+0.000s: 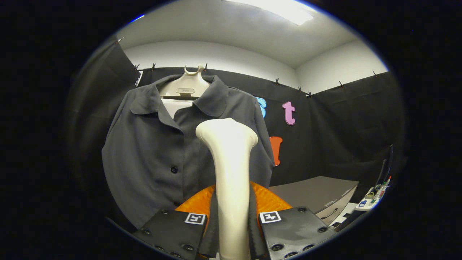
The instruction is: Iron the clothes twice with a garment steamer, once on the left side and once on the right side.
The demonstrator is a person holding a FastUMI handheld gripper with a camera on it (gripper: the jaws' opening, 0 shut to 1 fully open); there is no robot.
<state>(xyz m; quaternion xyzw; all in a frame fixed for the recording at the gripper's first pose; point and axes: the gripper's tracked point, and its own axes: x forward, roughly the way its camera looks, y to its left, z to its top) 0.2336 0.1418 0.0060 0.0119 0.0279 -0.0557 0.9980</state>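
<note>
- Holding the cream plastic garment steamer (231, 173) by its handle, your gripper (232, 225) has both fingers closed tight against it, one on each side, so the grip looks firm for now.
- You have the steamer's flared head upright in front of the dark grey buttoned shirt (151, 155), which hangs on a pale plastic hanger (186, 85) against the black cloth wall; whether the head touches the fabric you cannot tell from here.
- The handle is smooth and tapered, so it may slide or twist between the fingers if you push hard into the cloth.
- The shirt hangs loose, so it may swing away or bunch under the head, leaving creases.
- The row of dark buttons (174, 169) sits just beside the head; dragging across it could snag and tug the shirt off the hanger.
- Lingering in one spot risks a wet patch.
- Keep clear of the grey cabinet (317, 195) beyond the fingers as you swing across.
</note>
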